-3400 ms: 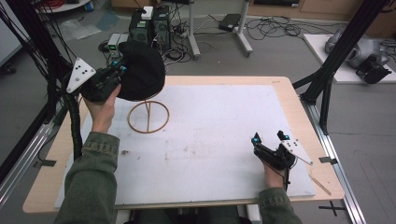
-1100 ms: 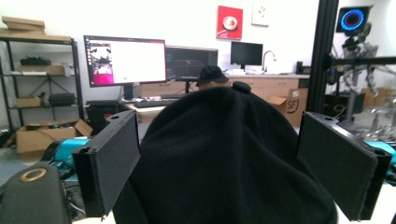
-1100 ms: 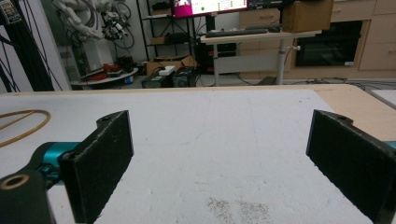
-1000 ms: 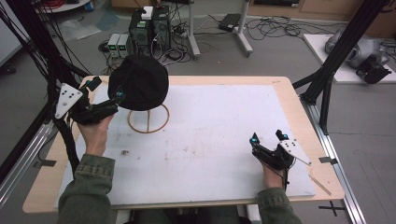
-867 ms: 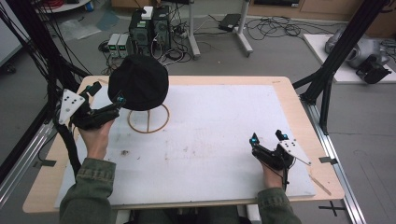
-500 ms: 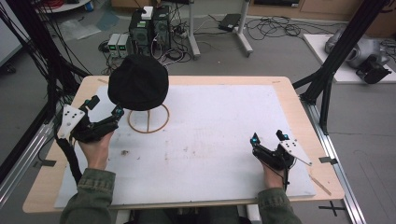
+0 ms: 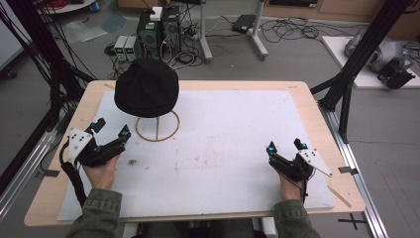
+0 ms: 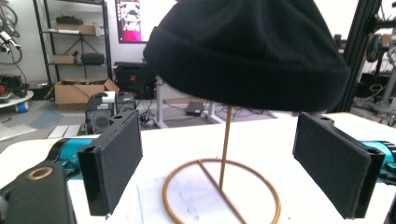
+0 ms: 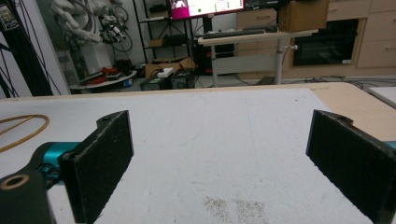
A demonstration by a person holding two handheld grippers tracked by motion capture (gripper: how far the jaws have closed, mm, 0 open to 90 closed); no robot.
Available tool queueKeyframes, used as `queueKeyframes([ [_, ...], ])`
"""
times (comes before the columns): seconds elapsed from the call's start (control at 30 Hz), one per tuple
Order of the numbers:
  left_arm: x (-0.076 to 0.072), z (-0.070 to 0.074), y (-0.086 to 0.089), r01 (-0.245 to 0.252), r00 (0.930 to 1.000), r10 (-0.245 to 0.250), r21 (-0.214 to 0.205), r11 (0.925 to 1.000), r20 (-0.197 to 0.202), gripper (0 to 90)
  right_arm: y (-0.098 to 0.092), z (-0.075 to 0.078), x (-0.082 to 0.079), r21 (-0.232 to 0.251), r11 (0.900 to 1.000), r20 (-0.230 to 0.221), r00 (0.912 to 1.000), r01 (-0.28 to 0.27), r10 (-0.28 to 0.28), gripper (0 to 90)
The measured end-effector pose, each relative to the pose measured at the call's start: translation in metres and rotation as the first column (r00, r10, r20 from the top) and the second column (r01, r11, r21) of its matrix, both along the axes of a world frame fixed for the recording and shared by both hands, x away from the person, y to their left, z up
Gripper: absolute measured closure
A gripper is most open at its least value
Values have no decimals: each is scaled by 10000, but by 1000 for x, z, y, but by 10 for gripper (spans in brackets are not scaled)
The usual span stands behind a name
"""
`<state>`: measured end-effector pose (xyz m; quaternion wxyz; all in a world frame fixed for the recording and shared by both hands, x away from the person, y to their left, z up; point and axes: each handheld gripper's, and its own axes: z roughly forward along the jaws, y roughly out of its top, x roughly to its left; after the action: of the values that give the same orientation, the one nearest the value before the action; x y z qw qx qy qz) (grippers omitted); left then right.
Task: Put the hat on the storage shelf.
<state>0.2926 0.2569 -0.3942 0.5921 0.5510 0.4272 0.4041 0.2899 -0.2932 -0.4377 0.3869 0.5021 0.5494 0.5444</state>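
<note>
A black beanie (image 7: 146,87) sits on top of a thin wooden stand with a ring base (image 7: 157,127) at the back left of the table. My left gripper (image 7: 110,130) rests low at the table's left side, open and empty, a short way in front of the stand. In the left gripper view the beanie (image 8: 247,51) hangs on the stand's post (image 8: 225,144) just beyond the wide-apart jaws. My right gripper (image 7: 286,146) lies open near the front right, nothing between its jaws.
A white sheet (image 7: 237,144) covers most of the wooden table (image 7: 317,99). A small dark smudge (image 7: 132,161) marks the sheet by the left hand. Black frame posts (image 7: 354,64) stand at both sides; computers and cables (image 7: 158,29) lie on the floor behind.
My left gripper let go of the beanie, which now stays on the stand, and drew back down and toward the front left. The right gripper stayed put.
</note>
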Motion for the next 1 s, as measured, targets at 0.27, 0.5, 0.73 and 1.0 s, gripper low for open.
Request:
queueKeyframes([
  [0.27,-11,-18,3,82,9994,-86,-123,9999,-344,155,0,0,-1,-117,9998,-1,9999,142,-142,64],
  [0.5,-21,-25,5,19,9993,-13,151,9999,-368,155,2,0,-2,-246,9995,40,9998,178,-177,64],
  [0.73,-27,-36,5,-173,9978,184,190,9997,-636,155,1,0,-4,-256,9991,2,9994,341,-341,64],
  [1.0,-29,-53,9,-139,9951,110,-289,9995,-983,155,0,1,-6,-172,9991,30,9992,393,-393,64],
])
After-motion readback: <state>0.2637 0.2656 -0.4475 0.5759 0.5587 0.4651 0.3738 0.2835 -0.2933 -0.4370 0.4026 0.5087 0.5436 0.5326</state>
